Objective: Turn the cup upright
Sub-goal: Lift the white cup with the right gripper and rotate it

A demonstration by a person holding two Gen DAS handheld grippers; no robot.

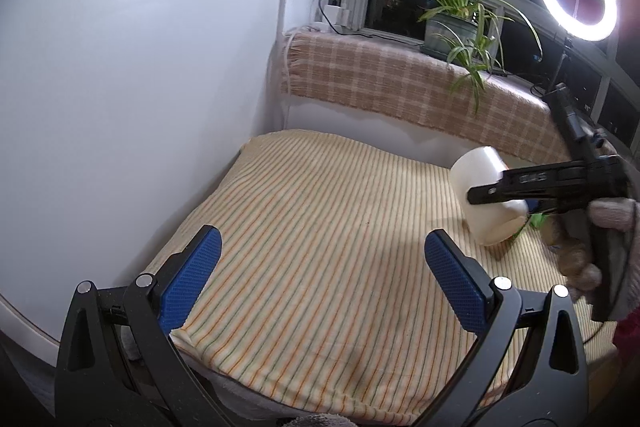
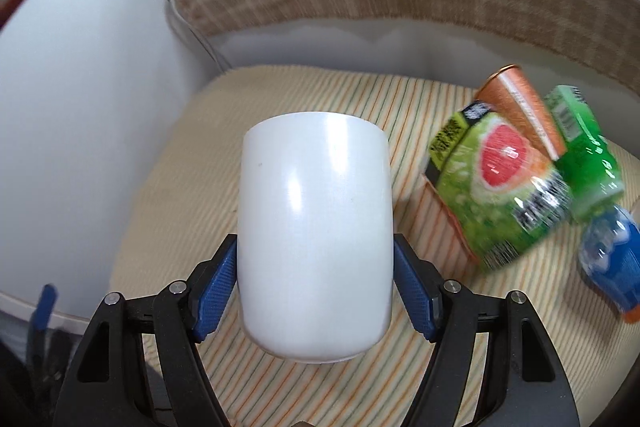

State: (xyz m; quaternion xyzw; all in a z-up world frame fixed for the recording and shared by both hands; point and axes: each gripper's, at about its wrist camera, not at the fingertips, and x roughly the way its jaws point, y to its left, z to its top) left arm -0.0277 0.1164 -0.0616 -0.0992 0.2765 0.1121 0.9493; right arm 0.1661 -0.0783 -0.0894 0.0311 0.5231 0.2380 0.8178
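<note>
Right wrist view: cup (image 2: 316,239) sits between the blue pads (image 2: 214,297), clamped at its sides by the right gripper (image 2: 316,291).
Cup place: lifted off the striped cloth (image 1: 320,227), near the drink bottles (image 2: 500,183).
Cup axis: tilted, running along the fingers; which end is the mouth I cannot tell.
Left gripper (image 1: 320,283): spread wide, empty, well apart from the cup.
Nearer hand: right.

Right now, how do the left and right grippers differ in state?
The right gripper has its jaws shut on the white cup, gripping its sides; the left gripper has its jaws wide apart and holds nothing. The right gripper carries the cup tilted above the striped cloth; the left gripper only hangs over bare cloth, away from the cup. Both have black frames and blue textured pads.
</note>
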